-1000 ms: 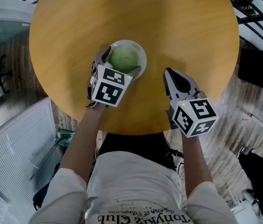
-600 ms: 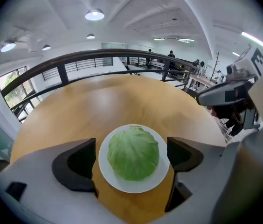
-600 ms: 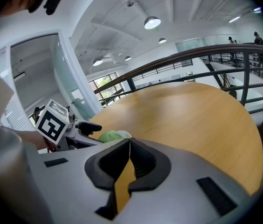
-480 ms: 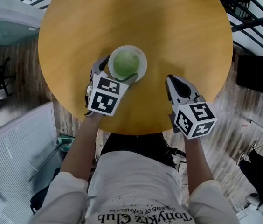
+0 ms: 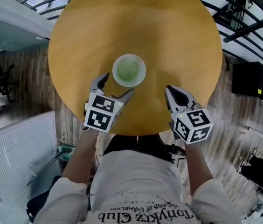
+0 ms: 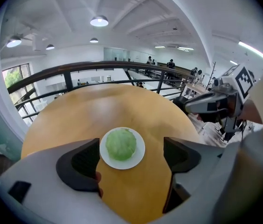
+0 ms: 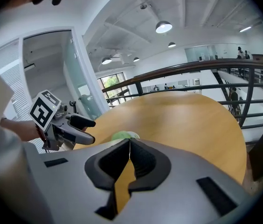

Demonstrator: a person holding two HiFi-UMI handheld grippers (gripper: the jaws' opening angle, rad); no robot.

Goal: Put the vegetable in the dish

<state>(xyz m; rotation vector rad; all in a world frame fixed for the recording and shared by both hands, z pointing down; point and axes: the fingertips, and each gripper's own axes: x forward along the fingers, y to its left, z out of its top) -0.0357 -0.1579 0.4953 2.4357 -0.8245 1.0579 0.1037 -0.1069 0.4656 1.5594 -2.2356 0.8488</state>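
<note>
While its jaws are closing, the left gripper (image 5: 118, 84) is still wide apart and grips nothing; its own view shows both dark pads (image 6: 85, 158) clear of any object, with bare wood between them. The right gripper (image 5: 170, 88) is fully closed, its two jaws meeting along a thin seam in its own view, with nothing held.

The vegetable (image 5: 128, 70), a round pale-green head, sits in the middle of the dish (image 5: 143, 73), a small white plate at the centre of the head view. The dish lies just above the left gripper's tips in that view, ahead of the jaws and not touching them. In the left gripper view it appears at lower centre, between the two pads but beyond them. The right gripper stands to the lower right of the dish, near it but apart. From the right gripper view only a sliver of green shows above the closed jaws.

The table (image 5: 136, 22) is round and wooden. Both grippers hang over its near edge, at lower centre of the head view, close to the person's body. Plain wood runs from the dish to the far rim at the top of the frame and out to both sides. A black railing (image 5: 243, 3) curves past the table's upper right edge.
</note>
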